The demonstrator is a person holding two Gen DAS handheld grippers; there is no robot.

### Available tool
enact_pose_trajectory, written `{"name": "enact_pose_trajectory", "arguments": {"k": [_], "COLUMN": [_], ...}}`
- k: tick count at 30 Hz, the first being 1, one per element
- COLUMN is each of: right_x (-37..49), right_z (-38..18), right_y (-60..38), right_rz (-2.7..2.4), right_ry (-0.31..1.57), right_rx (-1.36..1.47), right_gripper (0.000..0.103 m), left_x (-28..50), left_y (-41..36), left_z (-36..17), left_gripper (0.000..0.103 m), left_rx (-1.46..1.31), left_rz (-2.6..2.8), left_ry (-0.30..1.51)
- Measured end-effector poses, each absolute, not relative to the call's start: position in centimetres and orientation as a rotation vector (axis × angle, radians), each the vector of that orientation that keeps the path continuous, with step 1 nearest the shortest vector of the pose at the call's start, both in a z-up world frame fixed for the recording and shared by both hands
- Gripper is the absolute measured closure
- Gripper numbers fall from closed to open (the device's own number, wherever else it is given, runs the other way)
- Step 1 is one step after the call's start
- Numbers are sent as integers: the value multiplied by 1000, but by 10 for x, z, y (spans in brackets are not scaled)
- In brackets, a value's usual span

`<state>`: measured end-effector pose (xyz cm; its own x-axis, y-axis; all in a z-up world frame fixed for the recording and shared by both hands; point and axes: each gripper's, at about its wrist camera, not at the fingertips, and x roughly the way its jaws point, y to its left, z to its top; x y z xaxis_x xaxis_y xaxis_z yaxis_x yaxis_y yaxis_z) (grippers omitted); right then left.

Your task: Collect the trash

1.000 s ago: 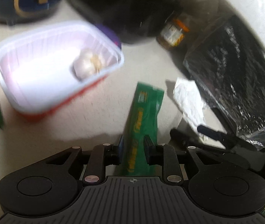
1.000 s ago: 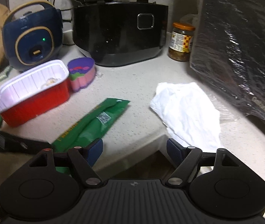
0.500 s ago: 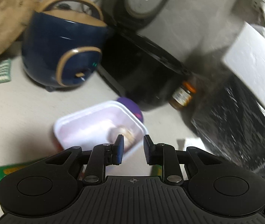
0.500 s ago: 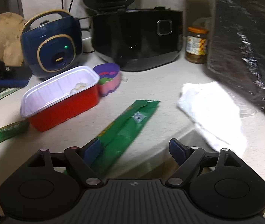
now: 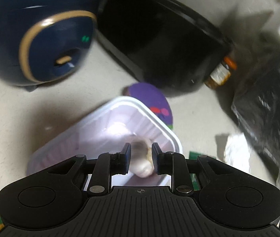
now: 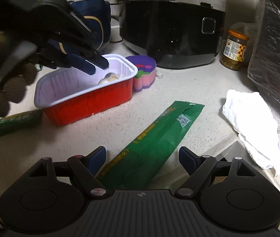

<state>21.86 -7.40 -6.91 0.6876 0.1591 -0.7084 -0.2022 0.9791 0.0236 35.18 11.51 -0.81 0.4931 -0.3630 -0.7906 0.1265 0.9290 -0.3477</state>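
Both tongs gape empty: left tongs [image 5: 139, 158] over the red tray's [image 6: 88, 100] garlic [image 5: 141, 163], right tongs [image 6: 142, 158] above a green wrapper [image 6: 159, 136]

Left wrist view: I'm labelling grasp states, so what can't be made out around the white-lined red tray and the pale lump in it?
- Contact: left gripper frames the pale lump; motion blur hides whether the pads touch it.
- Lump's identity: blurred here, small and half behind the tray wall in the right wrist view.
- White-lined red tray: near end hidden by the gripper body.
- Green wrapper: only slivers show.
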Motion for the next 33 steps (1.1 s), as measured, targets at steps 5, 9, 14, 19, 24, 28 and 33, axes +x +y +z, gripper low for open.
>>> {"name": "enact_pose_trajectory", "arguments": {"k": [5, 9, 14, 19, 24, 28, 33], "right_x": [222, 221, 221, 222, 224, 226, 228], "right_z": [-79, -84, -85, -87, -87, -87, -87], "right_y": [-73, -74, -76, -77, -78, -78, -78], "right_rz": [213, 216, 229, 242, 252, 256, 252], "right_ry": [808, 799, 791, 786, 787, 791, 792], "right_rx": [-83, -91, -91, -92, -90, -84, -79], "right_gripper": [22, 21, 20, 18, 16, 15, 14], "left_x": [350, 355, 365, 370, 365, 361, 350], "left_y": [99, 93, 91, 95, 101, 115, 129], "left_z": [-18, -26, -35, -40, -41, -42, -27], "left_gripper": [65, 52, 54, 57, 57, 58, 58], "left_rx": [-95, -87, -121, -200, -258, -350, -381], "left_rz": [-303, -327, -337, -348, -332, -322, -302], "left_ry": [1003, 1032, 1060, 1099, 1083, 1058, 1003]}}
